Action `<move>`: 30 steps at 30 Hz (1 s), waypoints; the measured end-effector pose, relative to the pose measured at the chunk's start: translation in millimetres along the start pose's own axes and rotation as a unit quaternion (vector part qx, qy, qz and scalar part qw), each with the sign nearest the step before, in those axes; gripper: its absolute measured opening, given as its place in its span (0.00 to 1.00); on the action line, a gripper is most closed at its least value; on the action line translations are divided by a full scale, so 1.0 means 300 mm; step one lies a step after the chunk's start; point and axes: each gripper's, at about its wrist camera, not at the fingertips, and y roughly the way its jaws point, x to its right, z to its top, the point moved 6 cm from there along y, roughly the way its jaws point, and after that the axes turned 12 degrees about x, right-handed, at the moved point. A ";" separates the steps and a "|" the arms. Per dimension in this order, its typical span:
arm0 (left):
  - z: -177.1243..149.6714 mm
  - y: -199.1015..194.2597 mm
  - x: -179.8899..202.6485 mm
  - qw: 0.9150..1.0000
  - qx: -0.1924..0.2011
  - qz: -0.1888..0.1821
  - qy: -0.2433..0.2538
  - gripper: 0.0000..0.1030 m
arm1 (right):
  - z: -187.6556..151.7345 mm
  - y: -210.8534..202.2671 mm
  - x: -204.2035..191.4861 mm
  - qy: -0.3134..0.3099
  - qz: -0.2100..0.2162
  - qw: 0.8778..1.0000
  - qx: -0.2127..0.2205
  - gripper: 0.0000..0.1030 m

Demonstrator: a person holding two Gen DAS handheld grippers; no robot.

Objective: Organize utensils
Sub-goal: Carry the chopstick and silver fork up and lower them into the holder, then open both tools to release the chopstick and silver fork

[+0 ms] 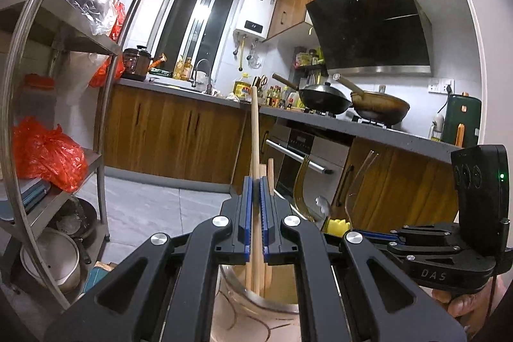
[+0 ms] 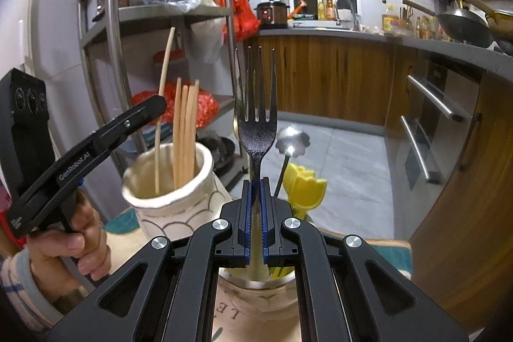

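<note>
The left gripper has its jaws pinching one chopstick, held upright with its lower end already inside the cream holder, among the other chopsticks. The right gripper has its jaws pinching the black fork by the handle, tines up, long axis vertical, directly above the glass jar. Judgement: each utensil lies in line with its container, so the coming move is a straight descent.

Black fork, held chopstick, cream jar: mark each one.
black fork (image 2: 258,130): right wrist view, on the base of its head below the tines.
held chopstick (image 1: 255,130): left wrist view, mid shaft above the pads.
cream jar (image 2: 179,210): right wrist view, outer wall under the rim.
</note>
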 end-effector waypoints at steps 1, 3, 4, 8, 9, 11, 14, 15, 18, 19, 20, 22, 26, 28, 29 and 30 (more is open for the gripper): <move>-0.008 0.003 0.001 1.000 -0.004 0.001 0.001 0.04 | -0.005 0.005 -0.001 0.001 0.000 1.000 -0.002 0.06; -0.022 0.009 0.006 1.000 -0.014 0.003 0.005 0.04 | -0.016 0.015 0.002 0.002 0.000 1.000 -0.008 0.06; -0.028 0.012 0.007 1.000 -0.017 0.004 0.006 0.04 | -0.021 0.018 0.004 0.002 0.000 1.000 -0.010 0.06; -0.049 0.022 0.015 0.999 -0.029 0.009 0.015 0.04 | -0.037 0.034 0.009 0.007 -0.001 1.000 -0.018 0.06; -0.054 0.024 0.016 0.999 -0.031 0.013 0.020 0.04 | -0.040 0.037 0.011 0.008 -0.002 1.000 -0.019 0.06; -0.060 0.028 0.020 0.999 -0.033 0.014 0.026 0.04 | -0.047 0.045 0.016 0.011 -0.004 1.000 -0.022 0.06; -0.071 0.036 0.023 0.998 -0.039 0.018 0.034 0.04 | -0.054 0.049 0.022 0.016 -0.005 1.000 -0.023 0.06; -0.073 0.037 0.023 0.998 -0.040 0.017 0.034 0.04 | -0.054 0.048 0.022 0.016 -0.005 1.000 -0.024 0.06; -0.075 0.038 0.026 0.998 -0.041 0.019 0.041 0.04 | -0.052 0.051 0.021 0.017 -0.009 0.999 -0.027 0.06; -0.075 0.038 0.029 0.998 -0.041 0.020 0.044 0.04 | -0.054 0.053 0.022 0.017 -0.009 0.999 -0.029 0.06; -0.076 0.039 0.030 0.998 -0.042 0.022 0.047 0.04 | -0.056 0.055 0.021 0.017 -0.009 0.999 -0.030 0.06; -0.078 0.040 0.035 0.997 -0.042 0.024 0.055 0.04 | -0.057 0.055 0.018 0.013 -0.011 0.999 -0.030 0.06; -0.080 0.039 0.036 0.997 -0.043 0.025 0.059 0.06 | -0.060 0.055 0.011 0.006 -0.016 0.999 -0.033 0.06; -0.081 0.039 0.036 0.997 -0.043 0.024 0.062 0.07 | -0.061 0.055 0.007 0.004 -0.018 0.999 -0.034 0.06; -0.082 0.039 0.038 0.997 -0.043 0.023 0.064 0.09 | -0.063 0.055 0.009 0.002 -0.021 0.999 -0.035 0.06; -0.080 0.040 0.044 0.997 -0.043 0.023 0.065 0.13 | -0.064 0.055 0.008 0.003 -0.022 0.999 -0.036 0.06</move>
